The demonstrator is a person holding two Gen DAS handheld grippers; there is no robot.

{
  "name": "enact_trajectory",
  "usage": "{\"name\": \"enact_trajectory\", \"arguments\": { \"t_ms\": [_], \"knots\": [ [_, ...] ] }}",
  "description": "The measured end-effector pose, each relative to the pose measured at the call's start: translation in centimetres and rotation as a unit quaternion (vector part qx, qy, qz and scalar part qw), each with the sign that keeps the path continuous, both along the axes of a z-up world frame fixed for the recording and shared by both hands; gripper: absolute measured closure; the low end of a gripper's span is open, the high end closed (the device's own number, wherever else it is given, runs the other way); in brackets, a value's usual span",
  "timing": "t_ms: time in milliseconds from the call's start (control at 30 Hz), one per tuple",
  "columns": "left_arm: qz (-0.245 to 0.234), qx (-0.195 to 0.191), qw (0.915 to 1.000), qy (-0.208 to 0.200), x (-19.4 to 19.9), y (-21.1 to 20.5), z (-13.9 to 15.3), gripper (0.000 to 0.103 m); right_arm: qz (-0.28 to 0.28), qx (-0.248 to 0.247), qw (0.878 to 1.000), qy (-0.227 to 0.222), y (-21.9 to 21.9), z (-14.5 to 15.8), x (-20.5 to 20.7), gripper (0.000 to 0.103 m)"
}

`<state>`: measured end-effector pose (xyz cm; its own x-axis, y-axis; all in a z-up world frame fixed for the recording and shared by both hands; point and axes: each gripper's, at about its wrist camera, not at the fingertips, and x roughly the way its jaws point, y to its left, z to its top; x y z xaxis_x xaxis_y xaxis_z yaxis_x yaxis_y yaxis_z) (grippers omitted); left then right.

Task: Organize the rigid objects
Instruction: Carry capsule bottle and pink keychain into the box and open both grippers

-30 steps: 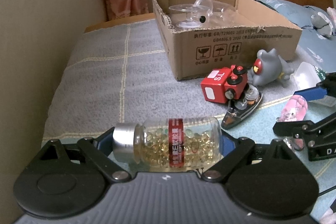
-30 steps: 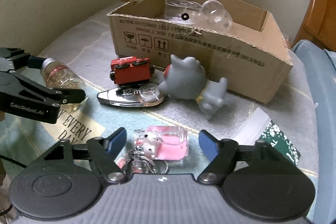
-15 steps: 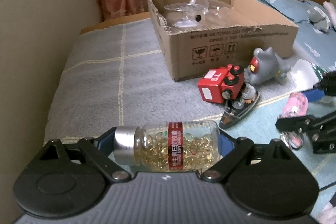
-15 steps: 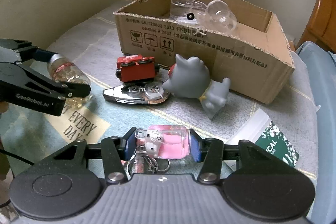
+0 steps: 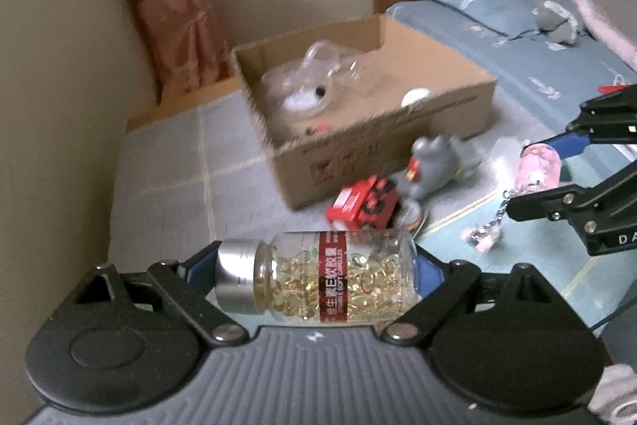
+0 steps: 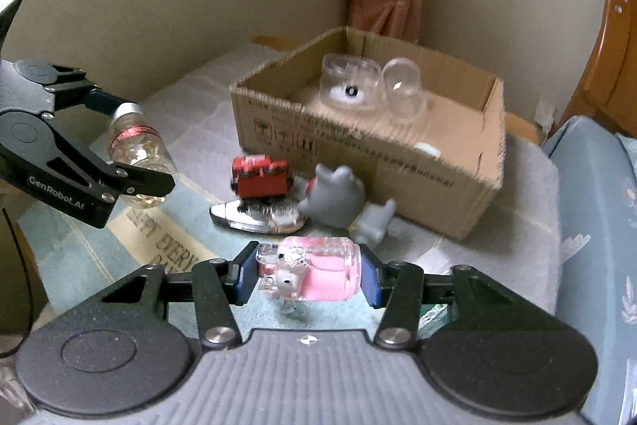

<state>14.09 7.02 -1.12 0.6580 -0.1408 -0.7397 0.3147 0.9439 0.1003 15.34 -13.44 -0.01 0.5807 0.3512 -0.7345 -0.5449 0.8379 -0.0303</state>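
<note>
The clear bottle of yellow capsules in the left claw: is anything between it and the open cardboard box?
Nothing visible blocks it. The left gripper holds the clear capsule bottle lifted above the bed; the red toy truck and grey toy figure lie lower, beside the brown cardboard box, whose top is open.

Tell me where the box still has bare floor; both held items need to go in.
Inside the cardboard box, the near right stretch is mostly bare, bordered by the clear containers at the far left and a small white object by the front wall. Outside, the front is crowded with the red toy and grey figure.
</note>
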Motion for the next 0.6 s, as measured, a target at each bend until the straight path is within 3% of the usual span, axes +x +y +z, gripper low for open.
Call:
{"name": "enact_trajectory", "arguments": {
  "t_ms": [233, 600],
  "knots": [
    [-0.023, -0.027, 0.9994, -0.006, 2.4, -1.8, 3.1, 0.01, 0.008, 0.002, 1.0, -0.028, -1.3, 3.0, 0.4, 0.047],
    [-0.033, -0.028, 0.998, -0.047, 8.2, -5.7, 5.8, 0.01, -0.018, -0.002, 0.996, -0.084, -3.8, 7.6, 3.8, 0.047]
  ]
}}
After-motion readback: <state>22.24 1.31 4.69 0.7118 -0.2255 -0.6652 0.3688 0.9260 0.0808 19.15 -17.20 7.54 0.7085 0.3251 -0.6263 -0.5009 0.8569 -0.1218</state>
